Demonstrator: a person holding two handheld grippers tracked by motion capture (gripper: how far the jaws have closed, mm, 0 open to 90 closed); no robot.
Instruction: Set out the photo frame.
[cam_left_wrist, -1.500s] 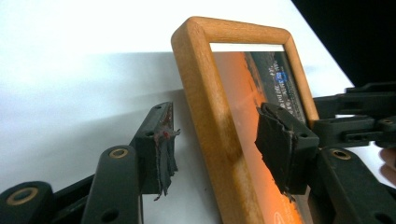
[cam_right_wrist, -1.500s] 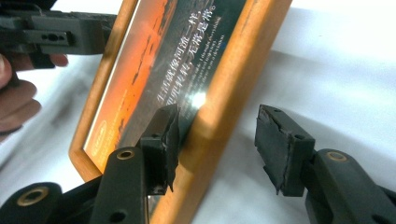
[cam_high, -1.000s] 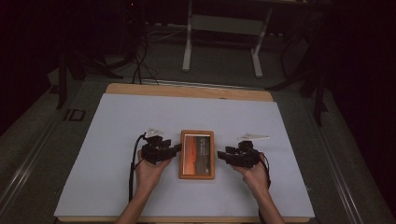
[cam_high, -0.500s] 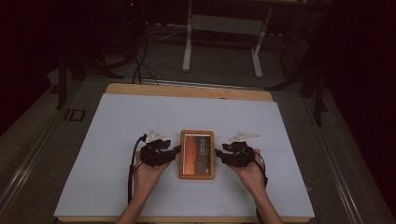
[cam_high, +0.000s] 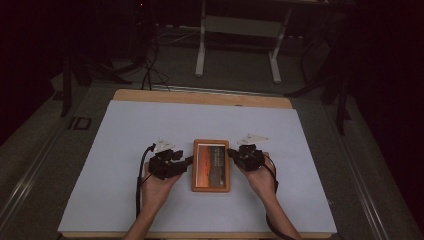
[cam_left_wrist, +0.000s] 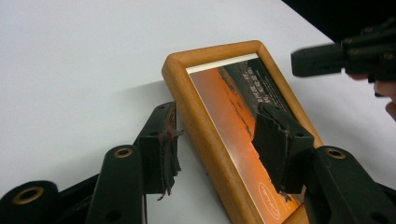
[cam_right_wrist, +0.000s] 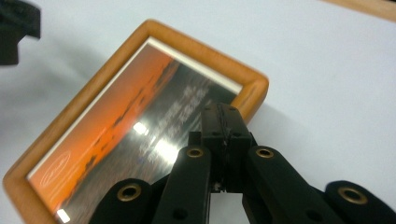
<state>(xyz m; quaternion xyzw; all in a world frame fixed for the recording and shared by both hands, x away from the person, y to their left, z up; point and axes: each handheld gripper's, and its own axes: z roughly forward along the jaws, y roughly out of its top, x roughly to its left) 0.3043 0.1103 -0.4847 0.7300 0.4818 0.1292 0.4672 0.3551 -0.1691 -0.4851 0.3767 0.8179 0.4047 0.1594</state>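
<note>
With the picture frame (cam_high: 211, 165) lying flat mid-table between the hands, the left gripper (cam_left_wrist: 215, 149) has been closing, its jaws straddling the frame's wooden edge without yet pressing, so it should clamp squarely while the right gripper (cam_right_wrist: 223, 140), clenched empty over the glass, steadies the far rim

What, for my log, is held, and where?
Nothing yet: left gripper, jaws just closing, straddles a side of the orange wooden picture frame; right gripper shut, empty.
</note>
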